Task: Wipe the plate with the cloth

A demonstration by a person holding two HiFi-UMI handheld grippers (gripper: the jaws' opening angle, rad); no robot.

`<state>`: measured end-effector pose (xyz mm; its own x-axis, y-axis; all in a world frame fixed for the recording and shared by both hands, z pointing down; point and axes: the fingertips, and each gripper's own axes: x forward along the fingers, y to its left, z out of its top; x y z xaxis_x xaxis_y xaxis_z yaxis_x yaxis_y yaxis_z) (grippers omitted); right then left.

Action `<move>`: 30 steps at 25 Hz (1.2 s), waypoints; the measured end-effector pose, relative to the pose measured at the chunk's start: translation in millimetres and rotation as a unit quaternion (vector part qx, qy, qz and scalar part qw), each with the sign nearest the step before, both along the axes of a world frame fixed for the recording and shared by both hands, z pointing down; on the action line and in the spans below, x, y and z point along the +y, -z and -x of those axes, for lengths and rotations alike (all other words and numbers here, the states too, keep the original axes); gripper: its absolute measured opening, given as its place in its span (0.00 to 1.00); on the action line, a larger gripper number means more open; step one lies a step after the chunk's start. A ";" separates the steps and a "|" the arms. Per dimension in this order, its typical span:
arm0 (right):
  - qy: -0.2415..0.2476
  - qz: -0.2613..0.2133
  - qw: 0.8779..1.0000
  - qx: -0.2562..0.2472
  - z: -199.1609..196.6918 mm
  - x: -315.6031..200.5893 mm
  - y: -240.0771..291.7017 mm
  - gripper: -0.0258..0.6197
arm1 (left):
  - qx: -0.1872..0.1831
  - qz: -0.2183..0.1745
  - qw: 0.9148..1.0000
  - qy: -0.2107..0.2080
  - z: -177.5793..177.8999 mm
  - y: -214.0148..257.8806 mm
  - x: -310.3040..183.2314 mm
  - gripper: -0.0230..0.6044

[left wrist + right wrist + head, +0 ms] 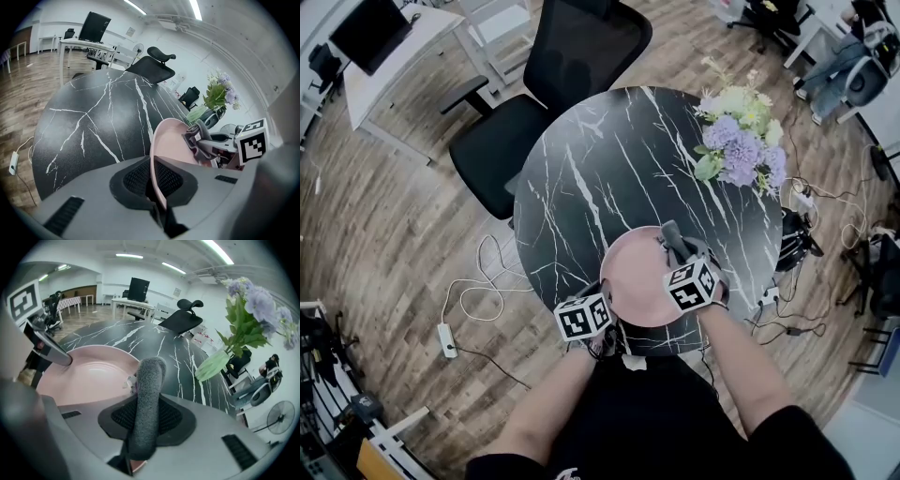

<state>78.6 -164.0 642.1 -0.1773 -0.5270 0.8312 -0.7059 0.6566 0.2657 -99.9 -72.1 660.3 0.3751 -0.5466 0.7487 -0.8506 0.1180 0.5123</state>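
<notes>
A pink plate [636, 277] is held over the near edge of the black marble table [609, 178]. My left gripper [602, 330] is shut on the plate's near-left rim [157, 173], which stands edge-on between its jaws. My right gripper [682, 258] is shut on a folded grey cloth [672, 238], at the plate's right rim. In the right gripper view the cloth [146, 404] sticks up between the jaws, with the plate's hollow [89, 376] to its left. From the left gripper view, the cloth [200, 140] lies against the plate's far side.
A vase of purple and white flowers [741, 141] stands at the table's far right. A black office chair [553, 84] sits behind the table. Cables and a power strip [447, 339] lie on the wooden floor to the left.
</notes>
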 end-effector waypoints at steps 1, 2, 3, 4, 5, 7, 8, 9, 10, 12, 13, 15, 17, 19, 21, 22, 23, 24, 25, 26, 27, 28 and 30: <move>-0.018 0.003 1.000 -0.022 -0.7 0.3 2.6 0.20 | 0.000 0.000 1.000 0.001 0.1 0.5 0.3 0.08; -0.038 0.009 0.998 -0.049 -0.7 1.0 4.5 0.20 | 0.000 0.000 1.000 0.001 0.3 0.8 0.6 0.08; -0.059 0.020 0.995 -0.080 -0.4 2.1 5.6 0.20 | -0.001 0.000 1.000 0.002 0.3 1.0 0.6 0.08; -0.079 0.032 0.991 -0.108 -0.4 3.4 5.3 0.20 | 0.000 0.000 1.000 0.003 0.2 0.9 0.6 0.08; -0.095 0.043 0.986 -0.130 -0.4 4.8 4.2 0.20 | 0.000 0.000 1.000 0.003 -0.1 0.6 0.5 0.08; -0.114 0.065 0.978 -0.162 2.5 9.0 2.9 0.20 | 0.000 -0.001 1.000 0.005 -0.5 0.3 -0.1 0.08; -0.118 0.076 0.975 -0.173 6.0 12.4 2.6 0.20 | 0.000 -0.002 1.000 0.005 -0.6 0.4 -0.3 0.08; -0.121 0.088 0.972 -0.183 10.6 16.7 2.3 0.20 | 0.000 -0.002 1.000 0.006 -0.7 0.7 -0.3 0.08; -0.122 0.101 0.968 -0.192 15.9 21.5 1.7 0.20 | -0.001 -0.002 1.000 0.006 -0.7 1.0 -0.1 0.08; -0.120 0.124 0.962 -0.209 28.2 31.5 0.1 0.20 | -0.003 -0.002 1.000 0.007 -0.4 1.4 0.2 0.08; -0.117 0.133 0.960 -0.215 34.8 36.5 -0.7 0.20 | -0.004 -0.001 1.000 0.008 -0.3 1.4 0.4 0.08; -0.106 0.148 0.958 -0.223 48.3 46.7 -1.8 0.20 | -0.005 0.000 1.000 0.009 0.1 1.5 0.9 0.08; -0.094 0.164 0.955 -0.229 62.3 57.7 -2.9 0.20 | -0.004 -0.001 1.000 0.010 0.1 2.4 0.5 0.08; -0.080 0.180 0.952 -0.233 76.0 69.0 -4.7 0.20 | -0.002 -0.001 1.000 0.011 0.2 2.5 0.0 0.08; -0.061 0.193 0.952 -0.231 89.2 81.0 -7.1 0.20 | 0.004 0.001 1.000 0.012 -1.7 0.2 0.5 0.08; -0.052 0.200 0.951 -0.230 95.4 87.6 -8.8 0.20 | 0.008 0.001 1.000 0.012 -2.8 -0.8 0.9 0.08; -0.044 0.207 0.950 -0.229 101.3 94.3 -10.4 0.20 | 0.007 0.001 1.000 0.013 -2.5 -0.7 0.9 0.08; -0.037 0.214 0.949 -0.228 106.8 100.5 -11.6 0.20 | 0.003 0.001 1.000 0.014 -0.8 0.4 0.7 0.08; -0.030 0.219 0.948 -0.228 111.8 105.8 -12.5 0.20 | -0.001 0.002 1.000 0.015 1.0 1.5 0.4 0.08; -0.022 0.223 0.948 -0.226 116.0 110.1 -13.1 0.20 | -0.003 0.002 1.000 0.016 2.3 2.1 0.2 0.08; -0.013 0.224 0.949 -0.222 119.1 113.4 -13.9 0.20 | -0.004 0.003 1.000 0.017 3.1 2.1 0.0 0.08; -0.003 0.223 0.951 -0.215 120.4 115.9 -15.4 0.20 | -0.004 0.003 1.000 0.017 3.3 1.8 0.0 0.08; 0.018 0.216 0.956 -0.196 118.5 118.9 -19.5 0.20 | -0.001 0.002 1.000 0.016 2.1 0.5 0.4 0.08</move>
